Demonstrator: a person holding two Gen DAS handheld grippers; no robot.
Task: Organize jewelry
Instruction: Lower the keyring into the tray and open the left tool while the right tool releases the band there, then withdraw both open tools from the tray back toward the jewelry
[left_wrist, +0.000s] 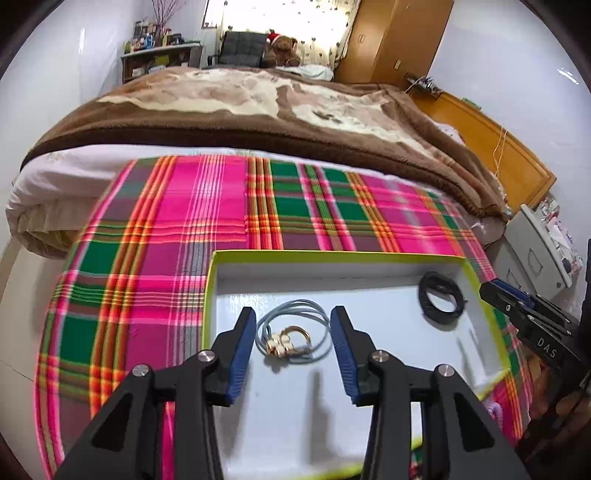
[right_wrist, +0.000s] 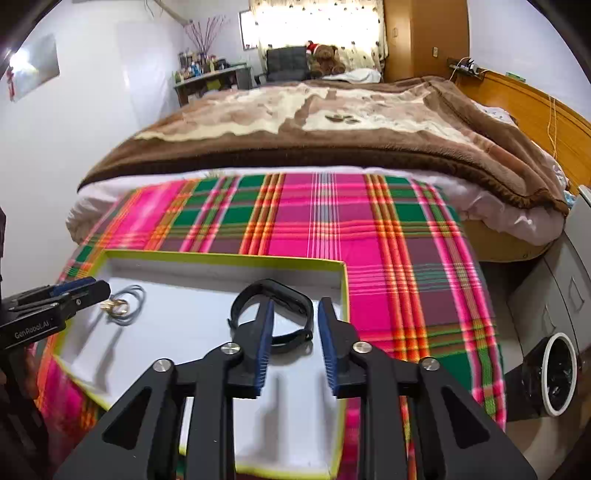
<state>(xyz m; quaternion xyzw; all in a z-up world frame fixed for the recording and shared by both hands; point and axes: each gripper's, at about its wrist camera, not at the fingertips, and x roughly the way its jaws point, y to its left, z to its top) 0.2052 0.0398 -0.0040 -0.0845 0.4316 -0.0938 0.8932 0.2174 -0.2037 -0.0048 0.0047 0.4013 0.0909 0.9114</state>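
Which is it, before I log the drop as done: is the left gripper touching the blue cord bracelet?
Apart. The left wrist view shows the left gripper open, with white tray floor visible between each pad and the blue cord bracelet.

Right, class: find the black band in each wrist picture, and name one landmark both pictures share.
Left wrist: the black band lies at right of centre, in the tray's far right corner.
Right wrist: the black band lies at centre, partly behind the near fingers.
Shared landmark: the tray's yellow-green rim.

Black claw (left_wrist: 293, 321), blue ribbed pads (left_wrist: 242, 350)
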